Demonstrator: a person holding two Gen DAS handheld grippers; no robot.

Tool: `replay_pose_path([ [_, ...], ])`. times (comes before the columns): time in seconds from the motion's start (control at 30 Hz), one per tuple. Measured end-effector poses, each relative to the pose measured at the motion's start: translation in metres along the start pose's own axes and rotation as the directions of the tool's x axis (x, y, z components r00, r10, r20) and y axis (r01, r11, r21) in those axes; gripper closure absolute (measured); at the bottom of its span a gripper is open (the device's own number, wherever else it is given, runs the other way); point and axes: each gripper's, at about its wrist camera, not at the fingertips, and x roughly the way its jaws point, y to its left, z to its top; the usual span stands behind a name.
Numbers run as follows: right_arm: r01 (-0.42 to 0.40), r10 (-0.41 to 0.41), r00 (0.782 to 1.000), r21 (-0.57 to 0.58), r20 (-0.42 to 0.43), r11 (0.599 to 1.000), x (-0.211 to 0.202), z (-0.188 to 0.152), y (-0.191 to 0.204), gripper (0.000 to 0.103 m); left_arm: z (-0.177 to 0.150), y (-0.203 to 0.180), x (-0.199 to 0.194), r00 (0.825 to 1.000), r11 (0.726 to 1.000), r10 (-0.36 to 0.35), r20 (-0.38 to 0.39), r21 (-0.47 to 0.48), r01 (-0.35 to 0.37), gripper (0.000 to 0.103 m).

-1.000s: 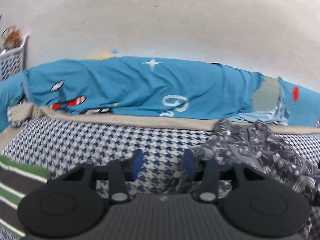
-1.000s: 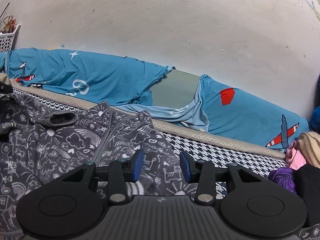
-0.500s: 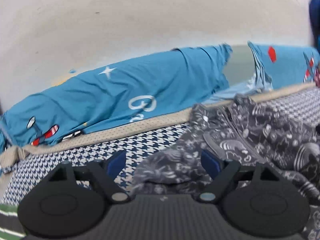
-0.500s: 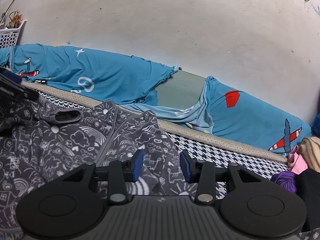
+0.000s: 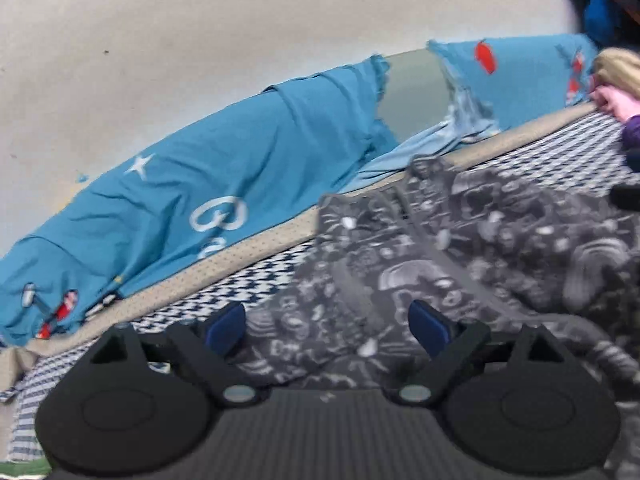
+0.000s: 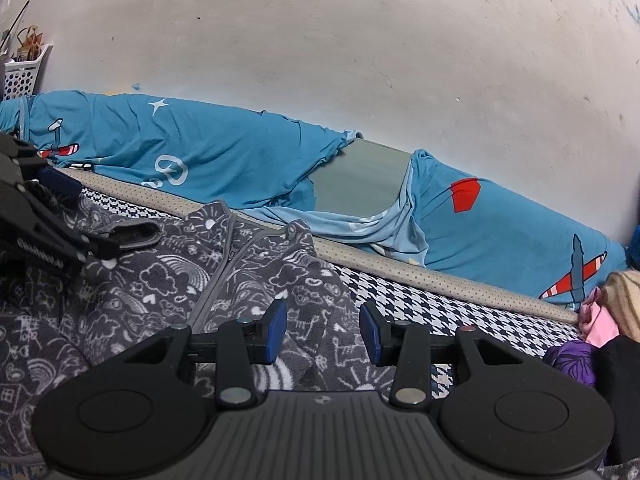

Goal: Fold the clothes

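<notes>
A pale plaster wall (image 6: 320,60) is filling the upper half of both views, and below it a blue bedsheet (image 6: 192,152) with aeroplane prints is lying bunched along the back edge of the bed. The bed cover (image 6: 460,316) with its dark houndstooth check is running across the middle of the frame. The grey patterned fleece jacket (image 6: 160,280) is lying spread on this cover, zipper up, and it is taking the lower left of the right wrist view and the centre and right of the left wrist view.

You are holding your right gripper (image 6: 323,330) low over the jacket's right edge; its jaws are standing partly apart, and the cloth is lying under them, not pinched. Your left gripper (image 5: 329,328) is over the jacket's other side, and its jaws have just been opening; they are now wide apart, with fabric below them but not pressed. At the right edge, a small pile of pink, purple and tan clothes (image 6: 596,320) is resting on the cover. A white basket (image 6: 24,76) is standing at the upper left.
</notes>
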Motion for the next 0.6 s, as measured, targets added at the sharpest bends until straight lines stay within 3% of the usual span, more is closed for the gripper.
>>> replay_pose_path([
  [0.1, -0.001, 0.001, 1.0, 0.003, 0.0, 1.0, 0.0, 0.0, -0.001, 0.064, 0.0, 0.002, 0.009, 1.0, 0.999, 0.017, -0.021, -0.038, -0.018, 0.017],
  [0.13, -0.001, 0.001, 1.0, 0.002, -0.001, 1.0, 0.0, 0.0, 0.0, 0.064, 0.0, 0.002, 0.011, 0.999, 0.999, 0.024, -0.027, -0.044, -0.025, 0.022],
  [0.2, -0.001, 0.001, 1.0, 0.001, -0.003, 1.0, 0.001, 0.0, 0.0, 0.064, -0.001, 0.005, 0.016, 0.999, 0.997, 0.033, -0.044, -0.063, -0.036, 0.035],
  [0.3, 0.0, 0.0, 1.0, -0.002, -0.002, 1.0, 0.002, 0.0, 0.0, 0.064, -0.002, 0.013, 0.02, 0.998, 0.992, -0.015, -0.059, -0.123, 0.008, 0.056],
  [0.37, 0.0, 0.0, 1.0, -0.004, -0.003, 1.0, 0.002, -0.001, 0.001, 0.064, -0.004, 0.015, 0.019, 0.998, 0.99, -0.039, -0.051, -0.139, 0.031, 0.076],
  [0.43, 0.0, 0.0, 1.0, -0.001, -0.003, 1.0, 0.003, -0.001, 0.0, 0.064, -0.005, 0.017, 0.016, 0.999, 0.988, -0.043, -0.032, -0.152, 0.038, 0.087],
  [0.6, 0.0, 0.0, 1.0, 0.003, -0.004, 1.0, 0.003, -0.001, -0.001, 0.064, -0.007, 0.033, 0.001, 0.999, 0.975, 0.03, 0.023, -0.221, -0.024, 0.092],
])
